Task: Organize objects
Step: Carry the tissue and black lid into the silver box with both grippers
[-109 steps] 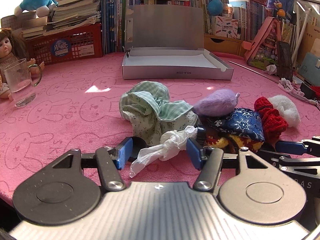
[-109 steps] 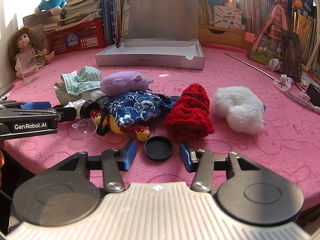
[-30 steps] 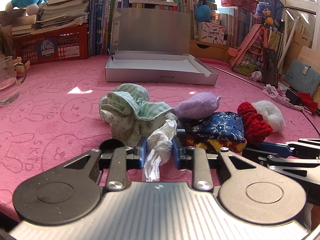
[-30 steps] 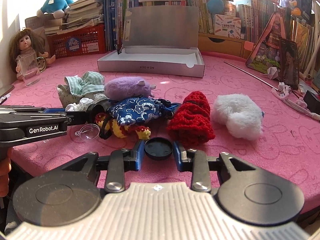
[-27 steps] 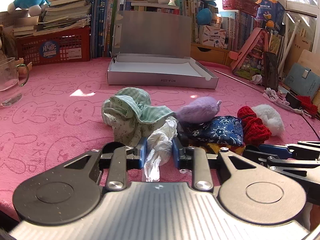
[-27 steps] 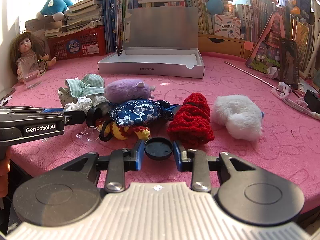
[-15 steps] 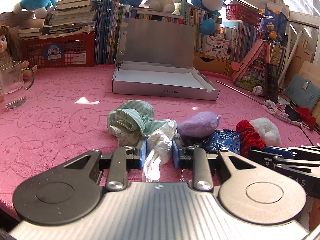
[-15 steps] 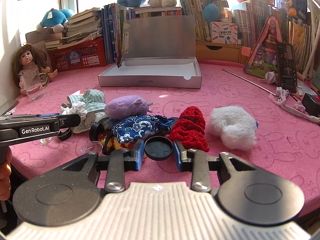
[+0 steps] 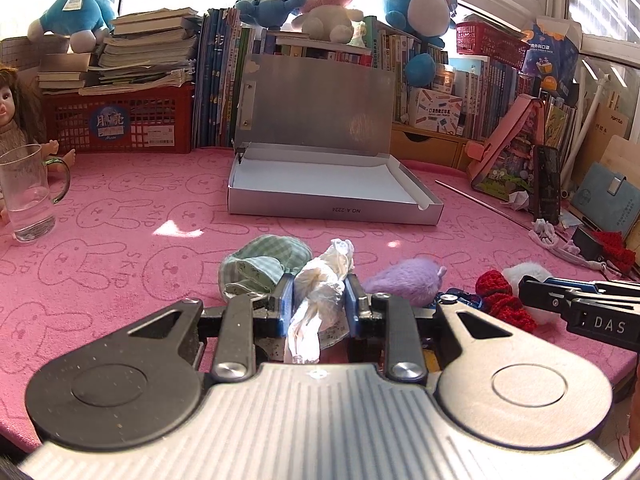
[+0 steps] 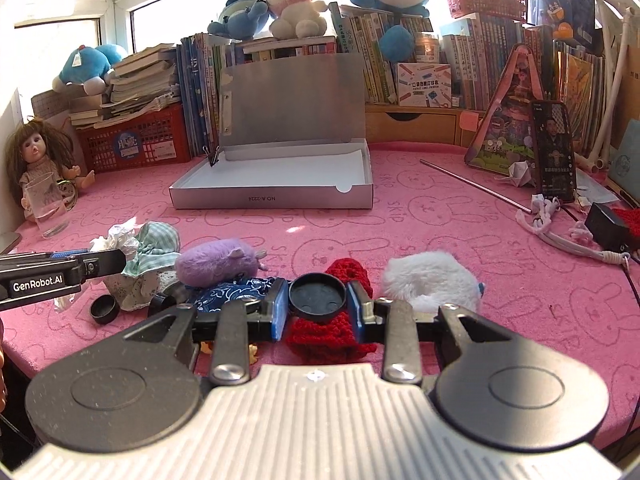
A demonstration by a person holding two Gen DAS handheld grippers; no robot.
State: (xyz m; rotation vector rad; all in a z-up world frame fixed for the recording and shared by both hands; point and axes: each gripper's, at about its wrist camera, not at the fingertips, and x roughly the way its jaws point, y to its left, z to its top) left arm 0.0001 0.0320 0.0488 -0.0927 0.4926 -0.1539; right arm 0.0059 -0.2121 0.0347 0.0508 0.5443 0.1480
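Observation:
My left gripper (image 9: 319, 294) is shut on a crumpled white plastic bag (image 9: 320, 280), lifted off the pink cloth. My right gripper (image 10: 318, 304) is shut on a round black lid (image 10: 317, 296), held above a red knitted piece (image 10: 328, 336). On the cloth below lie a green checked cloth bundle (image 9: 264, 266), a purple plush (image 10: 218, 262), a blue floral pouch (image 10: 236, 290) and a white fluffy piece (image 10: 430, 278). An open silver box (image 10: 272, 184) with its lid upright stands behind them. The left gripper also shows at the left edge of the right wrist view.
A glass mug (image 9: 28, 196) and a doll (image 10: 38, 160) stand at the left. A red basket (image 9: 120, 122), books and plush toys line the back. Two small black caps (image 10: 105, 308) lie near the bundle. A metal rod (image 10: 476, 186), cords and a phone sit at the right.
Both grippers have risen from the cloth, the left with the white bag and the right with the black lid. The objects on the table now sit lower in both views.

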